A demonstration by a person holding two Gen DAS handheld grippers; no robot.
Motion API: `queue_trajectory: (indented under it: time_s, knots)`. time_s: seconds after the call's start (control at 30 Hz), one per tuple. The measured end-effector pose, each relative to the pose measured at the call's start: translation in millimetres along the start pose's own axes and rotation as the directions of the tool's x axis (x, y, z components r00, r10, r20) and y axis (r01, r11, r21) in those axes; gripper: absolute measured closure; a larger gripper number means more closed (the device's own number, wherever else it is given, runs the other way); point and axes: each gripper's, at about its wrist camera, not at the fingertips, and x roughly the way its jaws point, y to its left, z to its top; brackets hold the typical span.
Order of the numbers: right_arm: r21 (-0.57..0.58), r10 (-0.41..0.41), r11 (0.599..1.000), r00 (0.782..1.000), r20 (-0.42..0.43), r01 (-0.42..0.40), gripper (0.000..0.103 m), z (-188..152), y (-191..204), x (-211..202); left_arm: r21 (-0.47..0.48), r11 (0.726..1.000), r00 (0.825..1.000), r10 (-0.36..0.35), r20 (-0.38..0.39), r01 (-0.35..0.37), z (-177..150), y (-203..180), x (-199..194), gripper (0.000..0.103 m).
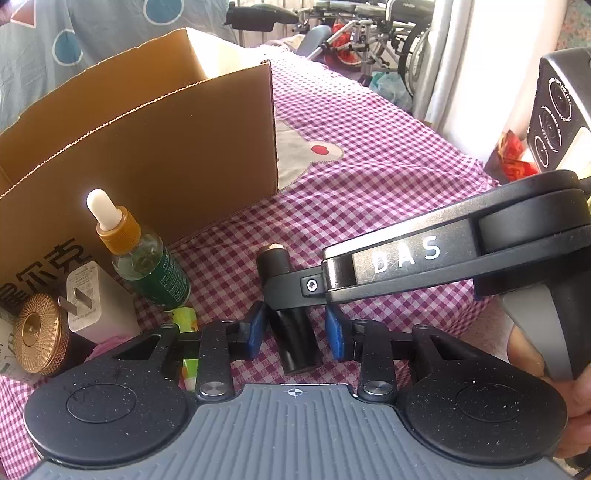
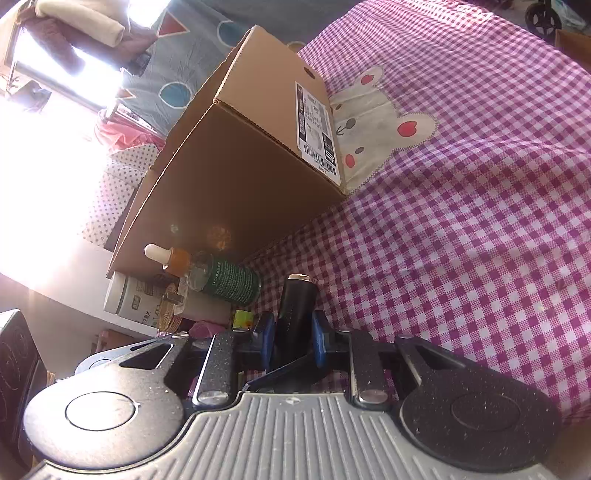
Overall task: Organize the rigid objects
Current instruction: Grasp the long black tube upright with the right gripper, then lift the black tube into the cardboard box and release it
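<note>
A black tube with a gold tip lies on the checked cloth. My right gripper is shut on the black tube, blue pads on both its sides. In the left wrist view the right gripper's finger crosses over the tube. My left gripper is open, its blue pads either side of the same tube without touching it. A dropper bottle, a white plug charger and a gold round lid stand at the left by the cardboard box.
The open cardboard box stands behind the objects. A white jar and a small yellow-green item sit with the group. The purple checked cloth spreads to the right. A wheelchair stands beyond the far edge.
</note>
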Motion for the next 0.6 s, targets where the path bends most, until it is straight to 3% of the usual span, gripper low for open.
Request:
queue_trajectory:
  time_s: [0.6]
  knots:
    - [0.026,0.043,0.999,0.996,0.083,-0.045,0.079,-4,13,-40,0.023,1.000,0.995,0.000,0.100,-0.002,1,-7,-40,0.075]
